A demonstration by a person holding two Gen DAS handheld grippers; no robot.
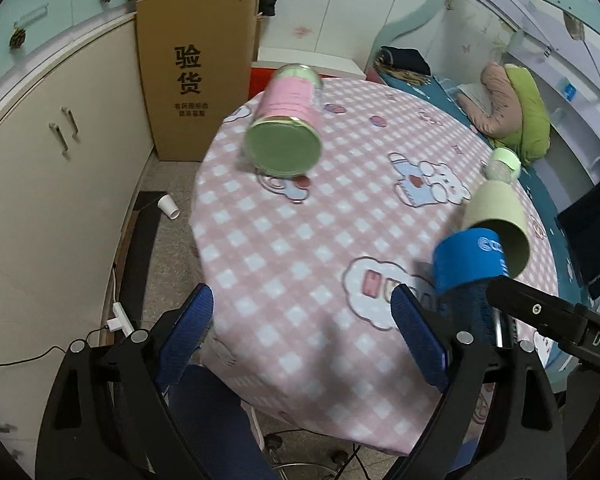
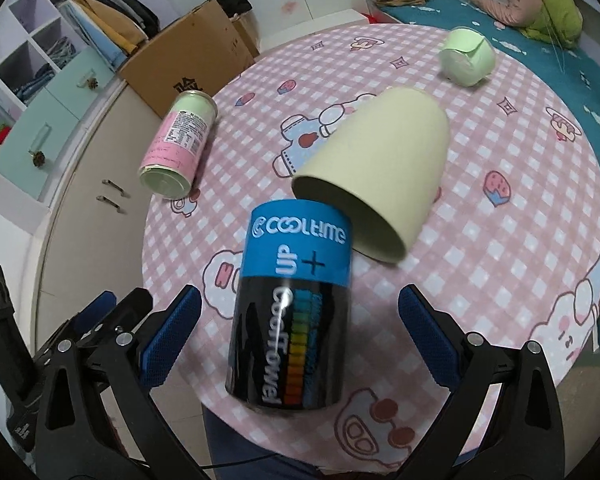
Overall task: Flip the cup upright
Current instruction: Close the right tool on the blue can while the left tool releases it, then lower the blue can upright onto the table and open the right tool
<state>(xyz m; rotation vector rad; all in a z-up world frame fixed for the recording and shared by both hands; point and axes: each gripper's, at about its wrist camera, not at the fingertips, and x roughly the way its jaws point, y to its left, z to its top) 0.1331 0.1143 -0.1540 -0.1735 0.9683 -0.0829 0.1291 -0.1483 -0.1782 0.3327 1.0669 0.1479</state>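
Note:
A pale green cup point(image 2: 384, 168) lies on its side on the pink checked table point(image 2: 500, 240), its open mouth facing me; it also shows in the left wrist view point(image 1: 496, 216). A blue and black "Cooltime" canister point(image 2: 292, 304) lies on its side right in front of the cup, between my right gripper's fingers but untouched. My right gripper point(image 2: 300, 332) is open and empty, low over the table's near edge. My left gripper point(image 1: 304, 328) is open and empty over the table's left front edge, well left of the cup.
A pink can point(image 1: 288, 128) lies on its side at the far left of the table point(image 1: 340, 208). A small light green lidded jar point(image 2: 466, 56) lies at the far right. A cardboard box point(image 1: 196, 80) and cabinets point(image 1: 52, 152) stand left; a bed point(image 2: 560, 40) lies behind.

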